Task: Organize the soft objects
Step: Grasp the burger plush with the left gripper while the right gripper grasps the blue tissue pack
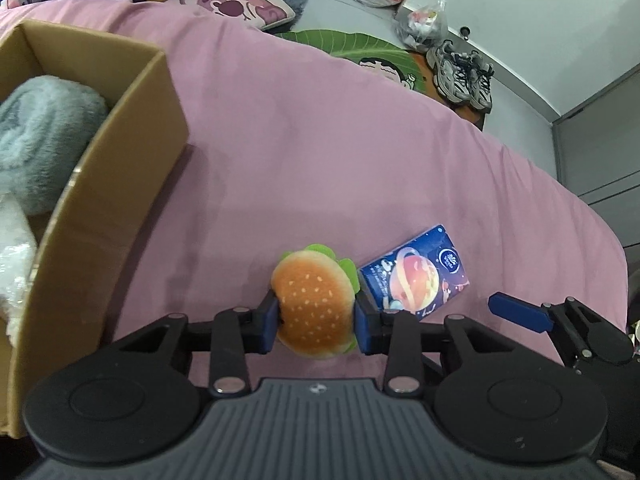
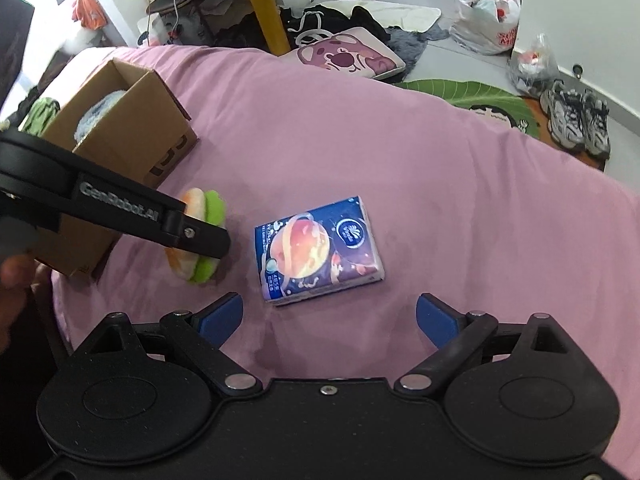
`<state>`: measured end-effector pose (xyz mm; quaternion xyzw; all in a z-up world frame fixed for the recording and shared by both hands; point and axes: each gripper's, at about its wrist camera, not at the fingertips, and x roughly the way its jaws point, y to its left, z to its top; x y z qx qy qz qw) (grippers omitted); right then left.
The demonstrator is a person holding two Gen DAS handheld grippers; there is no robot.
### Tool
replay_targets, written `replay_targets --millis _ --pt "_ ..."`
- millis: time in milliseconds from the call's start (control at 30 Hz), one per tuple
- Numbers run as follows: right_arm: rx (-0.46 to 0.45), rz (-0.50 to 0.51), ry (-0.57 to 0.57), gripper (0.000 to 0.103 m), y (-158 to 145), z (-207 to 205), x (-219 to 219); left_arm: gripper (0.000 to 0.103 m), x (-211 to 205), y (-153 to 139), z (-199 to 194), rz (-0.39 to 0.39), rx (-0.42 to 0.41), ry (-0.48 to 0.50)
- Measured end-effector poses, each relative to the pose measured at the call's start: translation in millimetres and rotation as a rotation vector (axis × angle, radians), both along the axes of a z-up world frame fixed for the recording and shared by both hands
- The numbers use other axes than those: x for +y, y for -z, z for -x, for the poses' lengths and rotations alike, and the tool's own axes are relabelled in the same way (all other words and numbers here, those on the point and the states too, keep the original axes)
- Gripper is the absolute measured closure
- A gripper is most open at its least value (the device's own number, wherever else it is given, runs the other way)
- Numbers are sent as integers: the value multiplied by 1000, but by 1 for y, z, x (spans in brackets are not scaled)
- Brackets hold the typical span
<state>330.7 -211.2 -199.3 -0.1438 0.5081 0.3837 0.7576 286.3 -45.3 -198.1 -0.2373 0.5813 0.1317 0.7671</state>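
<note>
My left gripper [image 1: 318, 322] is shut on a plush hamburger [image 1: 314, 308], an orange bun with green lettuce, held just above the pink bedspread [image 1: 340, 160]. From the right wrist view the same hamburger [image 2: 200, 236] hangs in the left gripper's fingers [image 2: 200, 236] beside the cardboard box [image 2: 120, 152]. A blue tissue pack [image 2: 318, 248] with a planet print lies flat on the spread, right of the hamburger [image 1: 416, 276]. My right gripper [image 2: 330, 320] stands open just before the pack, nothing between its fingers. The open box [image 1: 100, 200] holds a grey fluffy plush [image 1: 44, 140].
The bed's far edge drops to a floor with a pink bear cushion [image 2: 352, 56], a green leaf mat [image 2: 460, 94], sneakers [image 2: 576, 120] and plastic bags [image 2: 488, 20]. A yellow post [image 2: 262, 4] stands behind the bed. A hand [image 2: 12, 280] shows at left.
</note>
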Motion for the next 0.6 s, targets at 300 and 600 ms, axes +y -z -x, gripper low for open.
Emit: replay_targets --millis 300,600 --pt "-84 50 -30 9 -1 10 25 66 19 -18 13 -11 -24 -13" --pt "-147 82 -14 41 -13 23 30 66 30 -36 33 -4 -73 -30"
